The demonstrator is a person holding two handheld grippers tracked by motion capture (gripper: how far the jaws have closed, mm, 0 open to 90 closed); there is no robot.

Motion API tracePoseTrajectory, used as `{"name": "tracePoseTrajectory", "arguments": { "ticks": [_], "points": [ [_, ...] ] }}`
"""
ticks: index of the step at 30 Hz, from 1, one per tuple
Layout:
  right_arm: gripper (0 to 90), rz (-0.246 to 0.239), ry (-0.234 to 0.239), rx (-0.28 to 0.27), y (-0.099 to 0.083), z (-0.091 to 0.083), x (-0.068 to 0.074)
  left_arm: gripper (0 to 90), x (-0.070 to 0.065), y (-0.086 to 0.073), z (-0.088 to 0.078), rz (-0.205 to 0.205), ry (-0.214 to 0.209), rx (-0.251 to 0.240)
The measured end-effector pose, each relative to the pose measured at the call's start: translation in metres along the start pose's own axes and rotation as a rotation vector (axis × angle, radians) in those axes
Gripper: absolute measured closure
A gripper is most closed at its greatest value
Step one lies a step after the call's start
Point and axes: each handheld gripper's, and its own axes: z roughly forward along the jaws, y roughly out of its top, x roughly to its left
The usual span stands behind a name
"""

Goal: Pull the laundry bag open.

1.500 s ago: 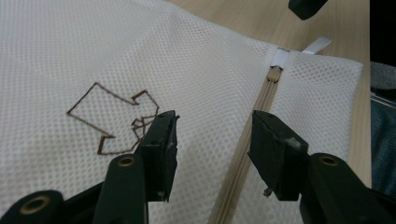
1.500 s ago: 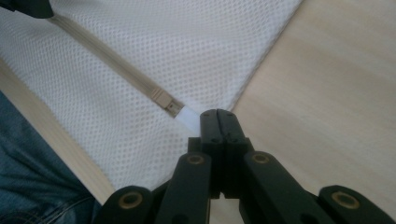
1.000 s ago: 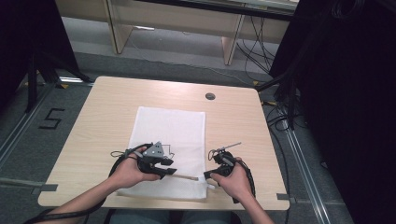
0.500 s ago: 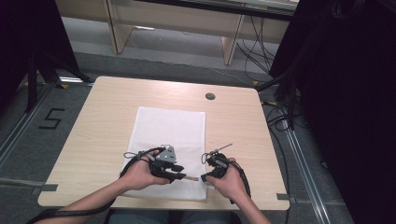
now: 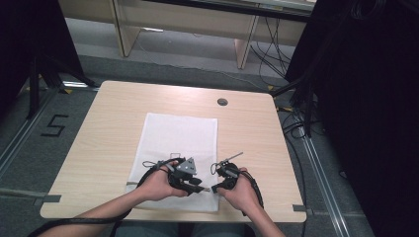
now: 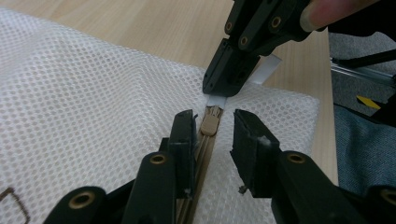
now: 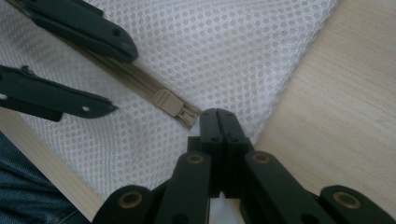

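Note:
A white mesh bag (image 5: 178, 133) lies flat on the wooden table (image 5: 108, 123), its beige zipper running along the near edge. My left gripper (image 5: 200, 189) rests low over that edge. In the left gripper view its jaws (image 6: 215, 122) straddle the beige zipper pull (image 6: 209, 123); they have just been closing, and a gap still shows on each side of the pull. My right gripper (image 5: 215, 188) faces it from the right, shut on the bag's white tab (image 6: 264, 72) at the zipper's end. The right gripper view shows its tips (image 7: 219, 116) pinched together beside the pull (image 7: 166, 101).
Both hands work close to the table's front edge, near the bag's near right corner. A round cable hole (image 5: 222, 101) sits at the back of the table. Dark curtains and cables (image 5: 301, 113) stand to the right, and a desk frame stands beyond the far edge.
My left gripper has slid to the right along the bag's near edge until it meets the right gripper, and its jaws have narrowed. The right gripper has stayed put.

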Motion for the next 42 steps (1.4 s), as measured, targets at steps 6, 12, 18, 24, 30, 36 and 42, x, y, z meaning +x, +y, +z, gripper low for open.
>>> {"name": "tracePoseTrajectory", "arguments": {
  "ticks": [6, 12, 18, 24, 30, 36, 42],
  "points": [
    [90.0, 0.024, 0.002, 0.000, -0.001, -0.001, 0.000, 67.6, 0.002, -0.001, 0.011, -0.004, -0.014, 0.021],
    [90.0, 0.034, 0.011, 0.001, -0.001, -0.001, 0.000, 67.3, 0.002, -0.002, 0.015, 0.010, -0.024, 0.019],
    [90.0, 0.027, 0.011, -0.004, -0.001, 0.000, -0.001, 67.2, -0.001, -0.003, 0.019, 0.049, -0.023, 0.025],
    [90.0, 0.027, 0.016, -0.001, -0.001, 0.000, -0.002, 68.7, -0.003, -0.005, 0.022, 0.061, -0.012, 0.022],
    [90.0, 0.029, 0.020, -0.005, -0.001, -0.001, -0.002, 69.2, -0.001, -0.003, 0.024, 0.077, -0.016, 0.022],
    [90.0, 0.018, 0.026, -0.016, -0.001, 0.000, -0.003, 70.3, -0.001, -0.004, 0.025, 0.027, -0.017, 0.008],
    [90.0, 0.020, 0.028, -0.015, -0.001, 0.000, -0.003, 71.1, -0.001, -0.003, 0.026, 0.016, -0.013, 0.005]
  ]
}}
